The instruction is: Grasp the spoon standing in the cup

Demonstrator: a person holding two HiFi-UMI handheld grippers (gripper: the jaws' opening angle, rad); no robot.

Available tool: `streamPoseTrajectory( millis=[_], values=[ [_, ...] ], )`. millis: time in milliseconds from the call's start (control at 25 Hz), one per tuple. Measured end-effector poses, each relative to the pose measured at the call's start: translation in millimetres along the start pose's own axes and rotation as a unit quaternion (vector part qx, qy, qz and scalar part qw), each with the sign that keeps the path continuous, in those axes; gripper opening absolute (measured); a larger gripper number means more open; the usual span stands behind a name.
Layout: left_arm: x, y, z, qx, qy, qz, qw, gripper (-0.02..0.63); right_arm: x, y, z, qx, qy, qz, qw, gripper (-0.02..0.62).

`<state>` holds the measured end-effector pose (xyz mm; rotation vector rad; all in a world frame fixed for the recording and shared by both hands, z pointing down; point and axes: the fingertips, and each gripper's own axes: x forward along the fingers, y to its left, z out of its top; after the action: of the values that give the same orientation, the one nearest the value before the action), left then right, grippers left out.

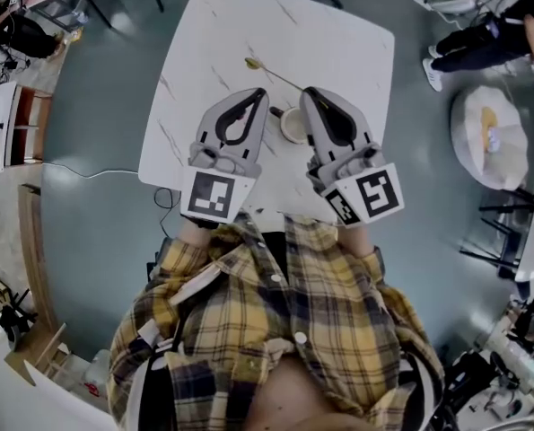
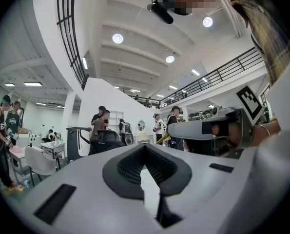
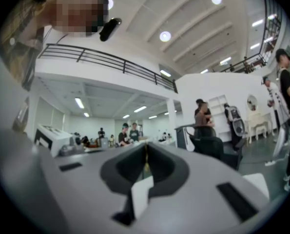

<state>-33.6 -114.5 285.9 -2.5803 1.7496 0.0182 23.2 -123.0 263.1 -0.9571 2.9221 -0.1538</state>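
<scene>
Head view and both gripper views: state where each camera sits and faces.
Head view: on the person's head, facing steeply down at table, cup, spoon; shows left gripper, right gripper, shirt.
Left gripper view: on that gripper, facing along shut jaws across the hall; shows right gripper, shirt.
Right gripper view: on that gripper, along jaws shut on the spoon, across the hall; shows shirt.
Both gripper views share the black chair.

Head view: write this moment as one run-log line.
left gripper: shut, empty | right gripper: shut on gold spoon | cup: on white table, beside right gripper
</scene>
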Motion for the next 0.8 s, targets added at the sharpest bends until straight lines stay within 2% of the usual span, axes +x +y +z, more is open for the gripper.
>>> streamPoseTrajectory(
  millis=[240,800],
  values=[
    [-8,6,4,0.0,0.0,0.017,0.9999,0.014,4,11,3,-0.005,-0.003,0.017,1.0,0.032],
    [-1,-6,7,0.004,-0.003,0.013,0.9999,0.014,-15,-6,4,-0.01,-0.005,-0.002,1.0,0.032]
  ],
)
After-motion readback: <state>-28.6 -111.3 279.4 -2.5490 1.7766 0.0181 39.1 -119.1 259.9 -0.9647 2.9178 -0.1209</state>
